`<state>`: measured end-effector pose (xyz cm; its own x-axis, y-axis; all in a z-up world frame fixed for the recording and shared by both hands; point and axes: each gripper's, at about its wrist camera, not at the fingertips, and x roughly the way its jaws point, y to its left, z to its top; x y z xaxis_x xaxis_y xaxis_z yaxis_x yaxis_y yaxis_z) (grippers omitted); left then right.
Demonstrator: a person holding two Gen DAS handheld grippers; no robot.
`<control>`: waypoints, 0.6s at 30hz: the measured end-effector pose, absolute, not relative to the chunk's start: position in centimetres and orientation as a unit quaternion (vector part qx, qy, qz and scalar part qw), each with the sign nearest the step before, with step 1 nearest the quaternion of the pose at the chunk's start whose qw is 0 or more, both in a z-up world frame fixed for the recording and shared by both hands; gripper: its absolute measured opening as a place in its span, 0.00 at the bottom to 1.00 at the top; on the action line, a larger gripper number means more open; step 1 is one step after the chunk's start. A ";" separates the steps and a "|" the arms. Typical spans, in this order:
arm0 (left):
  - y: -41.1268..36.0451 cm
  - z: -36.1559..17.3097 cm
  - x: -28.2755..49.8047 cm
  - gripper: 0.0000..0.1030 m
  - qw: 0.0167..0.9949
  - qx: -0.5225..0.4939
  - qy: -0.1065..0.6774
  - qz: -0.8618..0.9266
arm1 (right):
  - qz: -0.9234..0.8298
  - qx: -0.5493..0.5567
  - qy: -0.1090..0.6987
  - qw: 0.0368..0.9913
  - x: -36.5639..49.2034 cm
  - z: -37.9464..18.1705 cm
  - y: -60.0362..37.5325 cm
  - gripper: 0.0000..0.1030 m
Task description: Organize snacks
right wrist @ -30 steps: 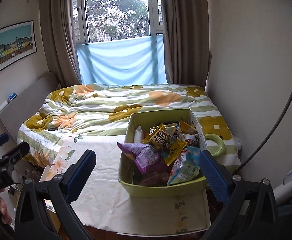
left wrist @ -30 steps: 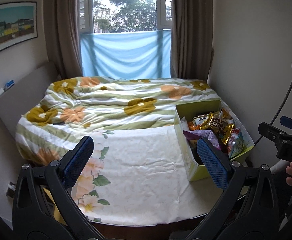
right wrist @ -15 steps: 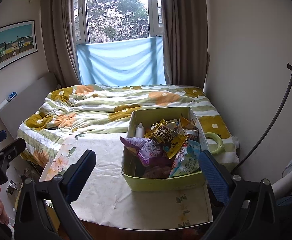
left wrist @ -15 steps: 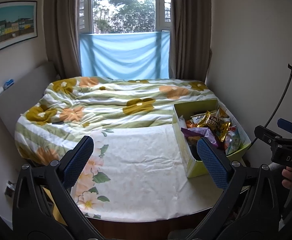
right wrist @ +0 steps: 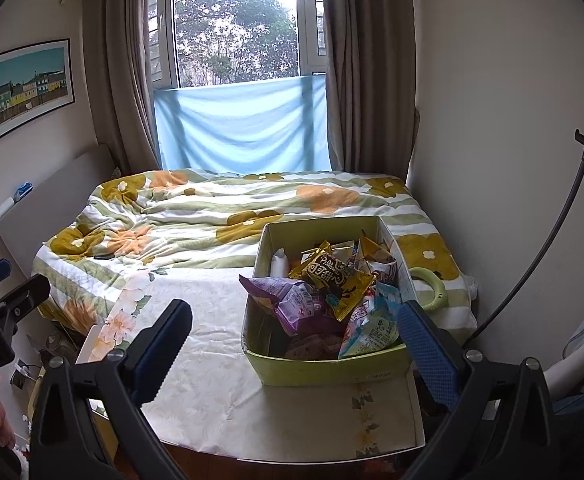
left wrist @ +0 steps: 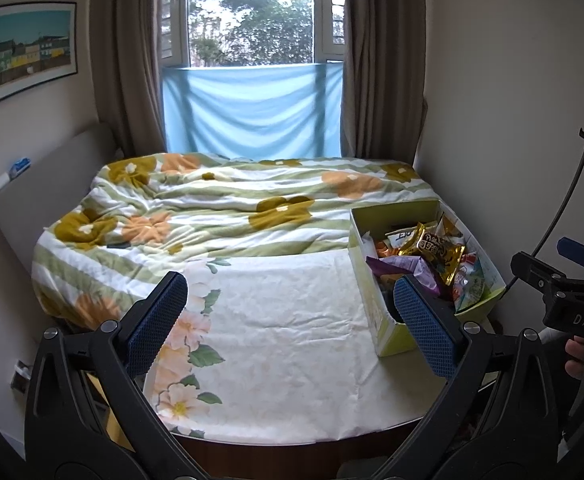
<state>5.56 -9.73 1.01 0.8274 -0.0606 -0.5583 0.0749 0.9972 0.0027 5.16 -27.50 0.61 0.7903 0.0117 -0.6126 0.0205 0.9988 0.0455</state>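
A yellow-green box (right wrist: 331, 372) full of snack packets stands on the white floral tablecloth (right wrist: 220, 360) at the table's right side; it also shows in the left wrist view (left wrist: 387, 332). On top lie a gold packet (right wrist: 331, 280), a purple packet (right wrist: 292, 304) and a light blue packet (right wrist: 367, 328). My right gripper (right wrist: 292, 340) is open and empty, held back from the box's near wall. My left gripper (left wrist: 292, 320) is open and empty above the cloth, left of the box. Each gripper shows at the edge of the other's view.
A bed with a flowered green-striped quilt (left wrist: 228, 216) lies behind the table. A green ring (right wrist: 427, 284) rests on the quilt right of the box. A wall is close on the right, and a black cable (right wrist: 539, 248) hangs there. The table's front edge (left wrist: 292, 436) is near.
Both grippers have drawn back and risen slightly, so the box and table look a little farther and lower. Both stay open and empty.
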 end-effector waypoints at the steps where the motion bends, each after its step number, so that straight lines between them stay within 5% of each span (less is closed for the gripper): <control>1: -9.7 1.0 5.6 1.00 0.956 0.012 0.292 -0.035 | -0.002 0.025 0.323 0.946 5.4 0.8 -27.6 0.99; 18: -9.3 1.3 5.6 1.00 0.957 0.009 0.289 -0.032 | -0.003 0.024 0.325 0.945 5.6 0.9 -27.5 0.99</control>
<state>5.64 -9.27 1.28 0.8314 -0.0571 -0.5528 0.0672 0.9977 -0.0021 5.55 -27.50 0.91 0.7888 0.0105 -0.6146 0.0206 0.9988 0.0435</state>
